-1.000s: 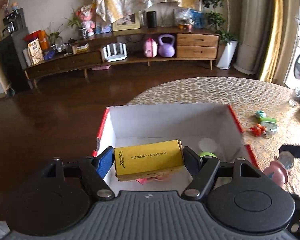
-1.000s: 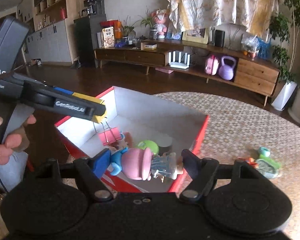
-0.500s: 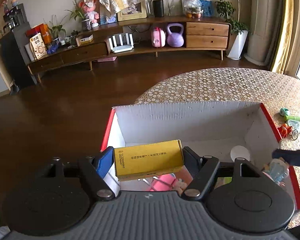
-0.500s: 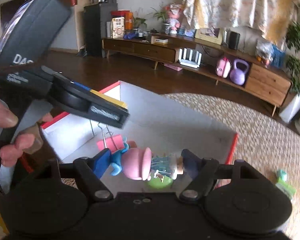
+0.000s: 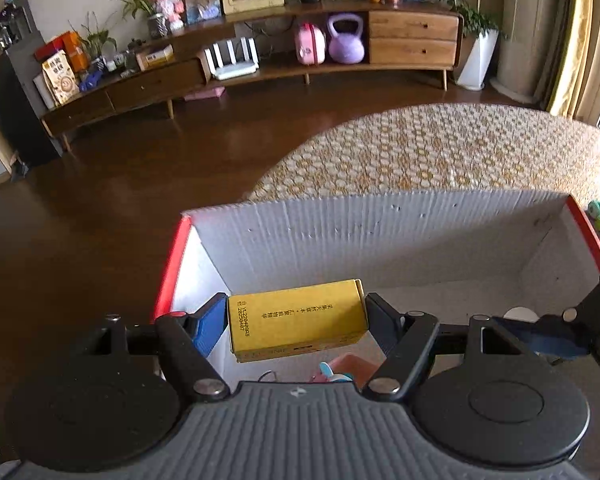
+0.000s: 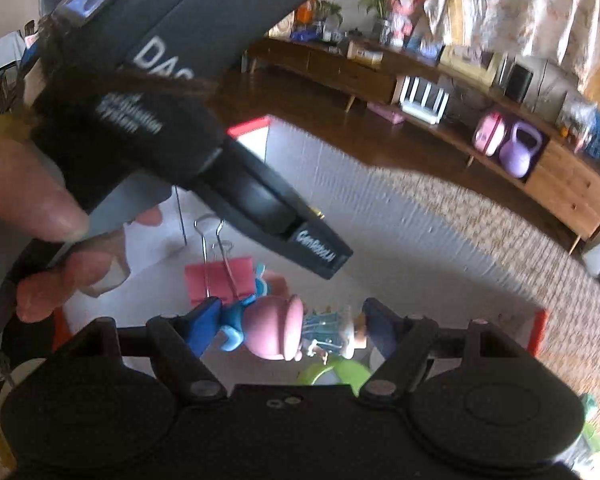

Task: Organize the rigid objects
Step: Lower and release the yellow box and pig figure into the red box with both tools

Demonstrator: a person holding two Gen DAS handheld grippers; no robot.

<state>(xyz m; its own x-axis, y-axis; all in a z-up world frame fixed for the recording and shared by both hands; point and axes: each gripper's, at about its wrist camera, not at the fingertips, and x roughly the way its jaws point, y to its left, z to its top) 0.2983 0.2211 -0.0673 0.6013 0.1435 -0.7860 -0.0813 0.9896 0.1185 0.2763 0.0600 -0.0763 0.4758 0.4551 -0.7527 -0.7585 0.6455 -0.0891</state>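
My left gripper [image 5: 296, 320] is shut on a small yellow carton [image 5: 298, 320] with black print, held across its ends over the near left part of a white cardboard box [image 5: 380, 232] with red outer walls. My right gripper [image 6: 290, 330] is shut on a pink-hatted toy figure [image 6: 276, 332] in blue clothes, also over the box [image 6: 380, 216]. In the right wrist view the left gripper's black body [image 6: 172, 92], held by a hand [image 6: 32, 216], fills the upper left. A pink binder clip [image 6: 220, 280] and a green round piece [image 6: 340, 372] lie on the box floor.
The box stands on a round table [image 5: 440, 148] with a gold patterned cloth. Small toys [image 5: 598, 220] lie on the cloth right of the box. A white disc [image 5: 520, 314] lies in the box. Beyond is dark wood floor and a long low cabinet [image 5: 260, 64].
Both grippers have moved forward and down over the box, which now fills more of each view. The left gripper's body has come much closer in the right wrist view. Both grips are unchanged.
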